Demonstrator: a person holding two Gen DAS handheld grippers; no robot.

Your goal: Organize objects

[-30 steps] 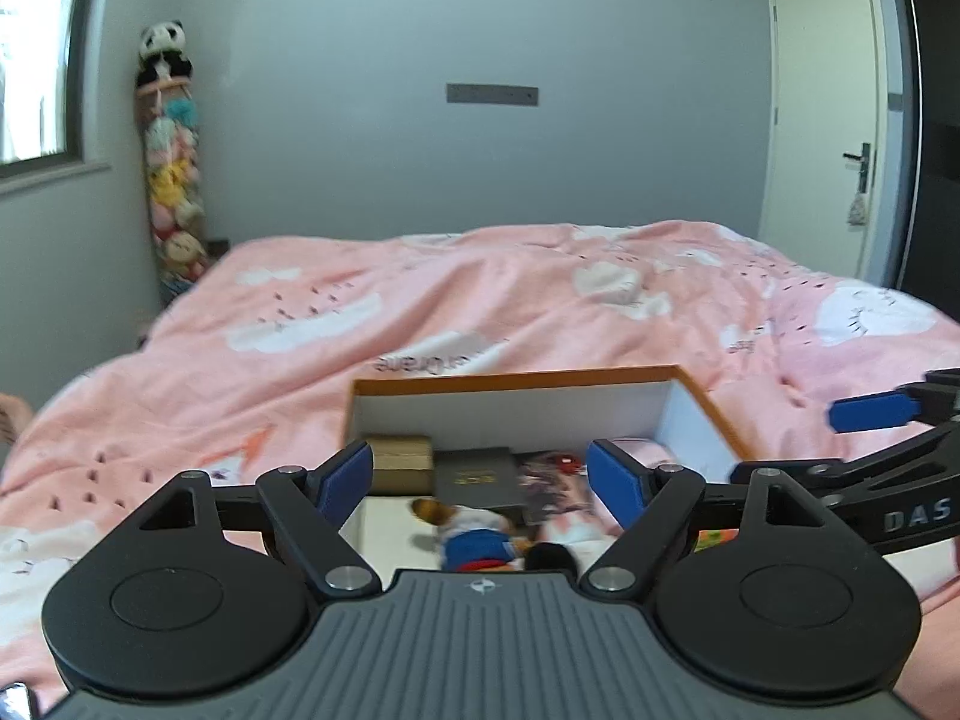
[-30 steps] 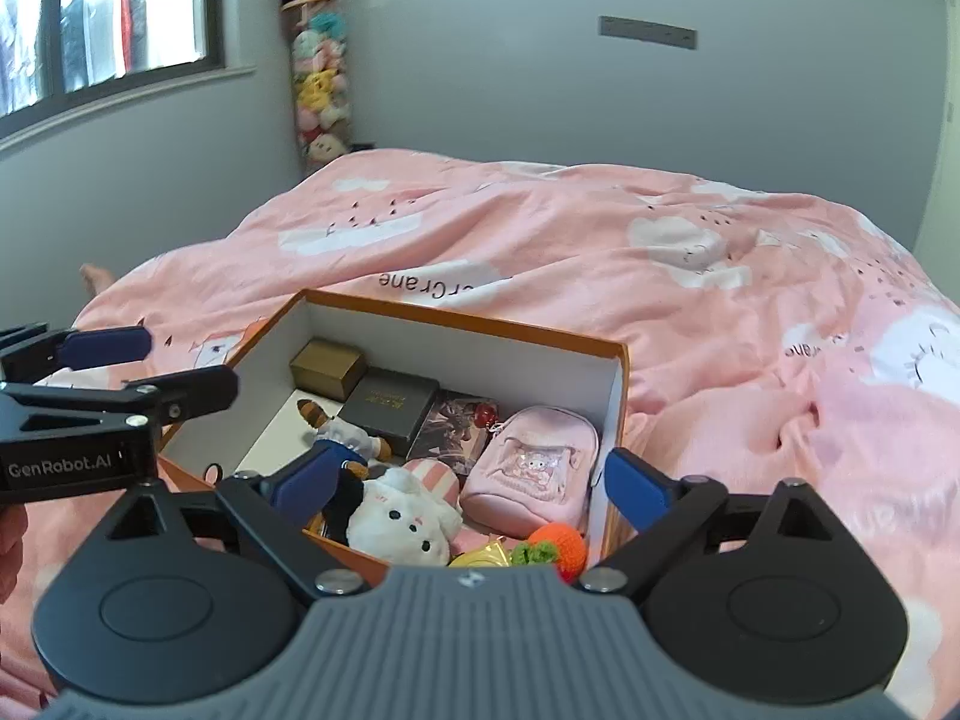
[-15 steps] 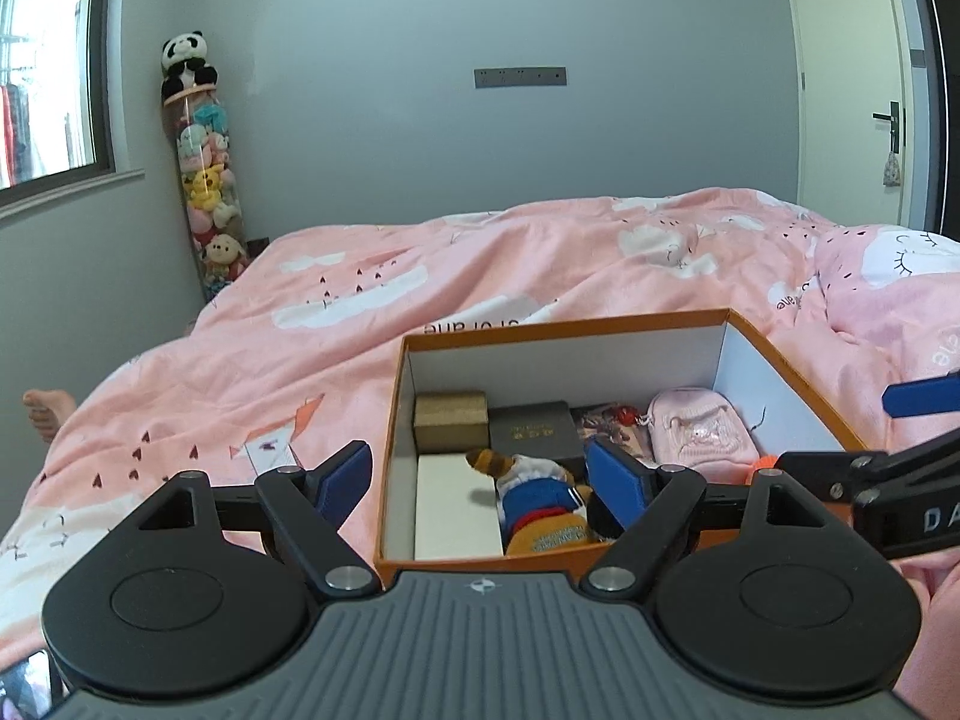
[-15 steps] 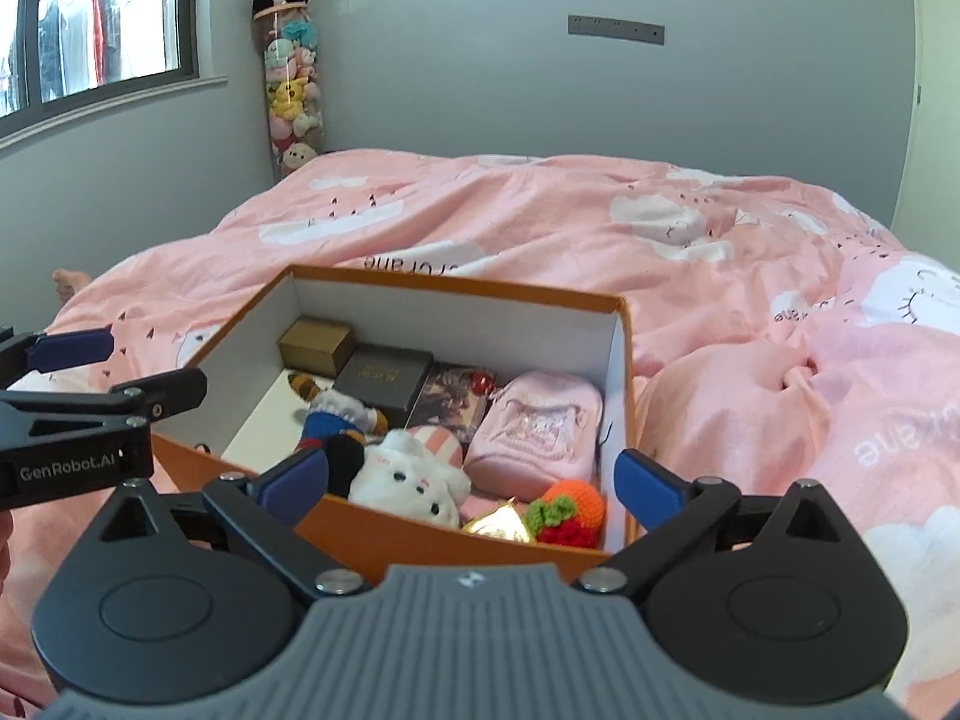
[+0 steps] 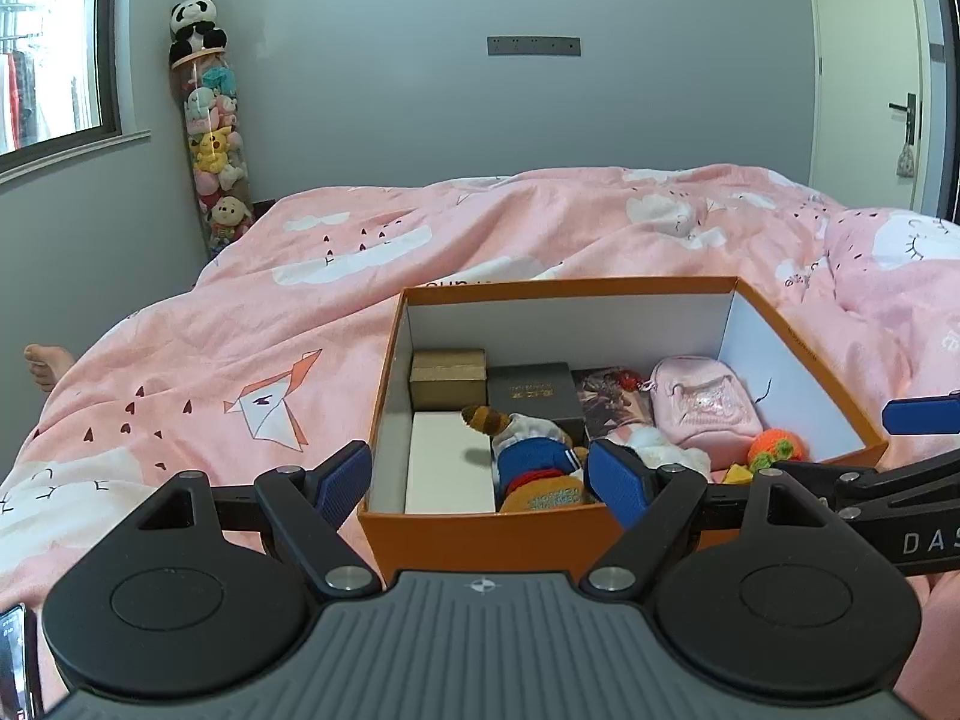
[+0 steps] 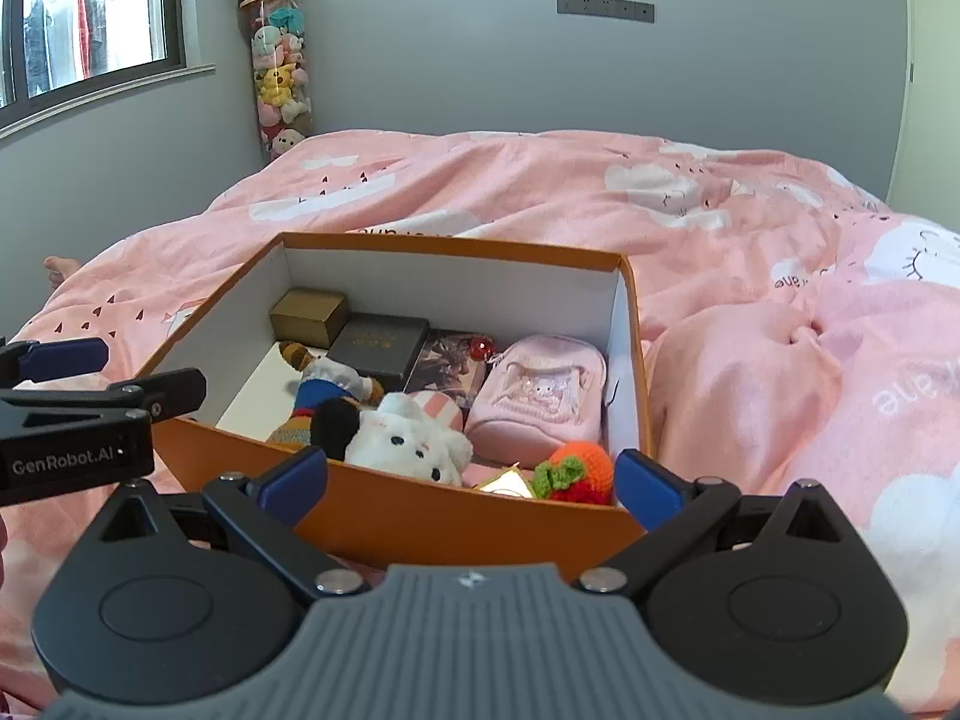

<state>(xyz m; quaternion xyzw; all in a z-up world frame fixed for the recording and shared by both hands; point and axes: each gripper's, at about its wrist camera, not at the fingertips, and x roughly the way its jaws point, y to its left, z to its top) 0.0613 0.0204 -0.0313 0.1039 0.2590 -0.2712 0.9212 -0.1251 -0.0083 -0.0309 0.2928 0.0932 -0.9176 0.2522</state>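
Note:
An orange box with white inner walls [image 5: 570, 336] [image 6: 456, 288] sits on the pink bed. It holds a gold box [image 5: 447, 378] [image 6: 309, 315], a dark box [image 5: 531, 390] [image 6: 381, 345], a pink pouch [image 5: 699, 408] [image 6: 537, 399], a blue-clothed plush doll [image 5: 534, 462] [image 6: 327, 387], a white plush [image 6: 408, 441] and an orange knitted fruit [image 5: 777, 447] [image 6: 579, 471]. My left gripper [image 5: 480, 483] is open and empty at the box's near left side. My right gripper [image 6: 471, 480] is open and empty at the near wall.
The pink duvet [image 5: 360, 276] [image 6: 750, 276] lies rumpled around the box. A tall clear tube of plush toys [image 5: 210, 138] [image 6: 279, 66] topped by a panda stands in the far left corner. A bare foot [image 5: 45, 363] shows at the bed's left edge. A door [image 5: 870, 78] is at the right.
Both grippers have pulled back and risen from the box, so its whole inside shows. Both stay open and empty.

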